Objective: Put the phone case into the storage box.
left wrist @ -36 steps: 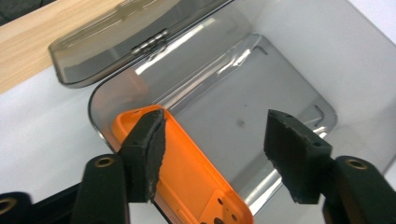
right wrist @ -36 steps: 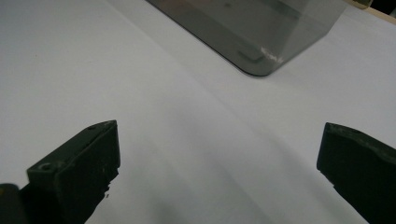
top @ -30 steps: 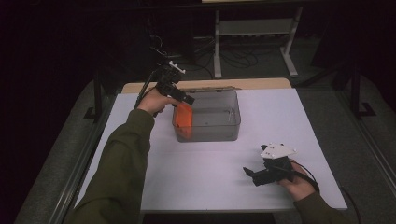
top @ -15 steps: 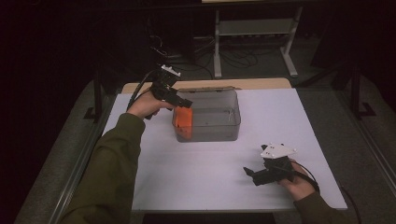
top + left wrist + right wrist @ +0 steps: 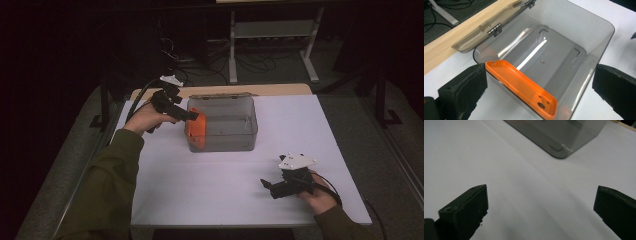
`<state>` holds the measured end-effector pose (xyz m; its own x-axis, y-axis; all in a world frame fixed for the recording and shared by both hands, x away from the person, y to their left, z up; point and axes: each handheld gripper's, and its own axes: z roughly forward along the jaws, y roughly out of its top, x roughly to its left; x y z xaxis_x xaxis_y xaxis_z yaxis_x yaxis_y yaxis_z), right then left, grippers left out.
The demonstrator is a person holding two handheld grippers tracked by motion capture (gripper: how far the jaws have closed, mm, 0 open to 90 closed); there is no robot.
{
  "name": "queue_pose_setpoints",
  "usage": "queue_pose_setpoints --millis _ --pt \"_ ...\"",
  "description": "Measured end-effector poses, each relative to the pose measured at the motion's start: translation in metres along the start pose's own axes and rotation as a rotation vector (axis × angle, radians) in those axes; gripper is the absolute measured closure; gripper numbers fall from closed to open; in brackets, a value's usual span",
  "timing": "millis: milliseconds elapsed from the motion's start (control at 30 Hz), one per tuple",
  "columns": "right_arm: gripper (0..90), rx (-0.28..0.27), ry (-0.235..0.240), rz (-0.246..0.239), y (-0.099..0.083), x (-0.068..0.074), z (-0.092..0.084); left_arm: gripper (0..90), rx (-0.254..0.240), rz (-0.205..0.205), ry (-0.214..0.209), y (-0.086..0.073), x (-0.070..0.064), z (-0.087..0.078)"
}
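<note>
You had just let go of the orange case (image 5: 524, 88). Your left gripper (image 5: 189, 115) sat at the left end of the smoky box (image 5: 248, 131), and its jaws had just been opening; in the left gripper view they stood wide apart with the case between them, pressed by neither. The case leaned against the box's left wall, inside it as far as I could tell, its top edge at rim height and its lower end down toward the floor. The box's lid (image 5: 484, 31) lay folded back on its hinges toward the wooden strip (image 5: 446, 48) at the table's far edge.

Your right gripper (image 5: 268, 185) rested low over the white table (image 5: 210, 190), well apart from the box, jaws spread and empty; the right gripper view had one box corner (image 5: 560, 153) ahead of it.

I judged the step to be the release after placing the case in the box. The next move called for drawing the left gripper clear of the rim without catching the case's raised edge. If the lid was to be closed, the case probably needed to settle flat first, since it stood tilted and high against the wall.
</note>
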<state>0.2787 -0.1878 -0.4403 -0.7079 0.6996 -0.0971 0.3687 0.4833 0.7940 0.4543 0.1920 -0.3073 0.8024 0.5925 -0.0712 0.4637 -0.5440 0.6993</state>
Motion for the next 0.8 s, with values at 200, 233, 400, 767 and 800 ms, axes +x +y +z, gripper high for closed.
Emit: queue_pose_setpoints --millis 200,233,400,767,800 --pt "0.0 0.001 -0.001 0.000 0.000 0.000 0.000 0.0 -0.018 0.017 -0.009 -0.009 -0.006 -0.007" --pt "0.0 0.001 0.000 0.000 0.000 0.000 0.000 0.0 -0.021 0.021 -0.009 -0.011 -0.007 -0.008" --pt "0.0 0.002 0.001 -0.004 0.000 0.000 0.001 0.0 -0.027 0.028 -0.004 -0.020 -0.011 -0.012" --pt "0.0 0.003 -0.001 -0.007 0.000 0.001 0.001 0.0 -0.046 0.047 0.023 -0.045 -0.020 -0.021" --pt "0.0 0.003 -0.002 -0.007 0.000 0.001 0.001 0.0 -0.053 0.052 0.023 -0.048 -0.021 -0.022"
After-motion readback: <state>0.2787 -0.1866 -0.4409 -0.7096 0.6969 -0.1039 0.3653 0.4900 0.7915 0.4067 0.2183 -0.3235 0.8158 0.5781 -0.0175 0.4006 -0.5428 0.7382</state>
